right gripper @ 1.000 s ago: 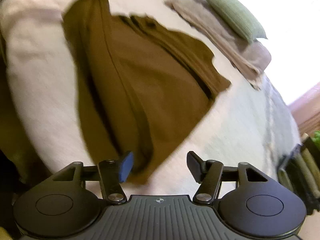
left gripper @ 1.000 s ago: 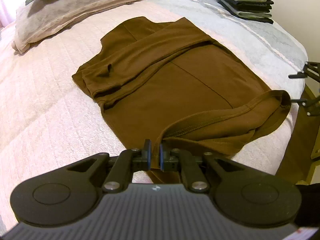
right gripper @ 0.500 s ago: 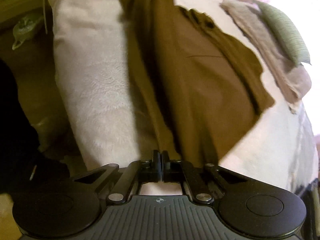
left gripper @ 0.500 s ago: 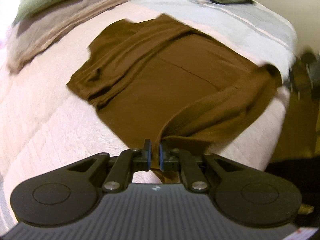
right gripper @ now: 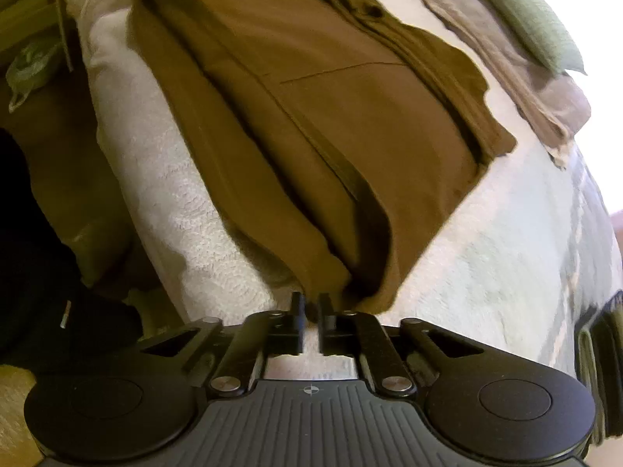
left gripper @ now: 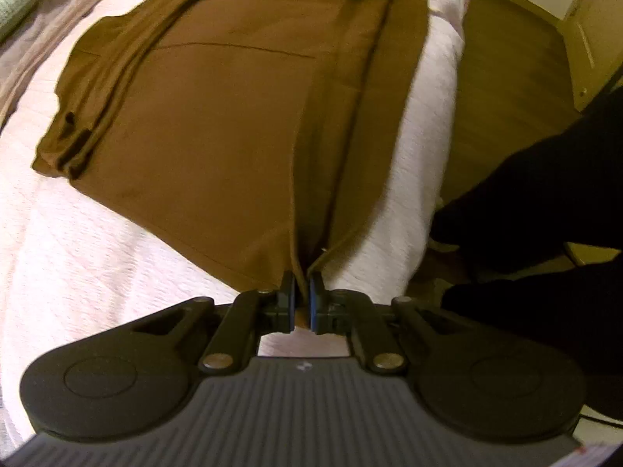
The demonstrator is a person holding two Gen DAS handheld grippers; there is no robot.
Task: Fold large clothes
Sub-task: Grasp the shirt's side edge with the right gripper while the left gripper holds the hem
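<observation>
**Fingers pinch both near corners of the garment**

Left gripper (left gripper: 300,295) is clamped on the brown garment (left gripper: 218,124) edge. Right gripper (right gripper: 309,317), jaws just reopened slightly, pinches the opposite corner. Garment lies half-folded on the bed (left gripper: 78,257), presumably held for the next fold.

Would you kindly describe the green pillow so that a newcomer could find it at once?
Start from the bed, where the brown garment lies spread. Past its far edge lies a beige blanket, and the green pillow rests on it. It is the only green, ribbed thing there.
</observation>
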